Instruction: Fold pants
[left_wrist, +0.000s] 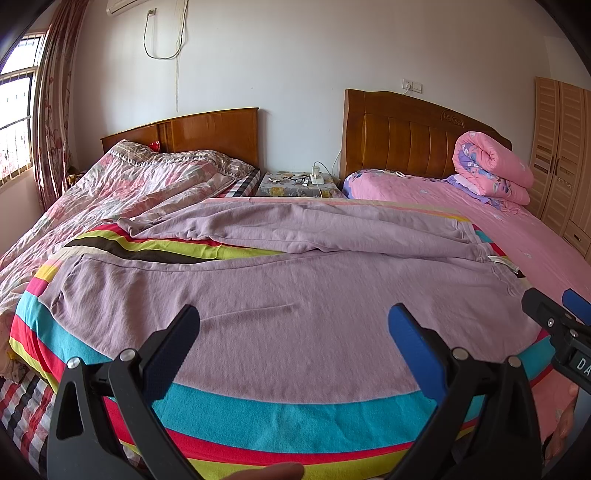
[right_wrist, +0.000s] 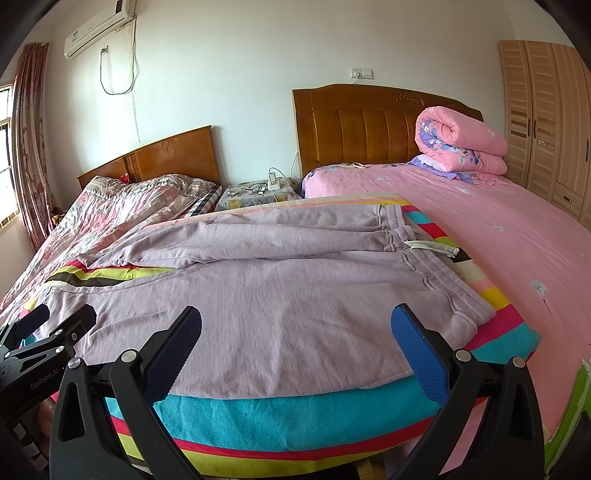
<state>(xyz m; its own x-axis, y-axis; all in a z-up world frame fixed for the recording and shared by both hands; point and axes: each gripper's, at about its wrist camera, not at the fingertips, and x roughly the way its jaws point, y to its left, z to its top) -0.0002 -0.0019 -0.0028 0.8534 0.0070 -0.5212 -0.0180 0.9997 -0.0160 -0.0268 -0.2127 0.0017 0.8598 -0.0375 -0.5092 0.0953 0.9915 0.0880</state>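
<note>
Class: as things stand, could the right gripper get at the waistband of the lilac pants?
Probably yes. The right gripper hovers with jaws open over the pants, and the waistband lies uncovered just to its right.

Striped blanket (right_wrist: 491, 295) spread over the bed. Rolled pink quilt (right_wrist: 461, 147) against wooden headboard (right_wrist: 354, 122). Glasses (right_wrist: 255, 188) on nightstand (right_wrist: 243, 197). Wardrobe (right_wrist: 539, 118) at right; air conditioner (right_wrist: 98, 27) high on the wall.

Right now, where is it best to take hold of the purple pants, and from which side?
Probably grip the near leg's long edge of the purple pants, coming from the near side. It lies flat, closest to both open hand-held grippers, right and left, and would fold onto the far leg.
</note>
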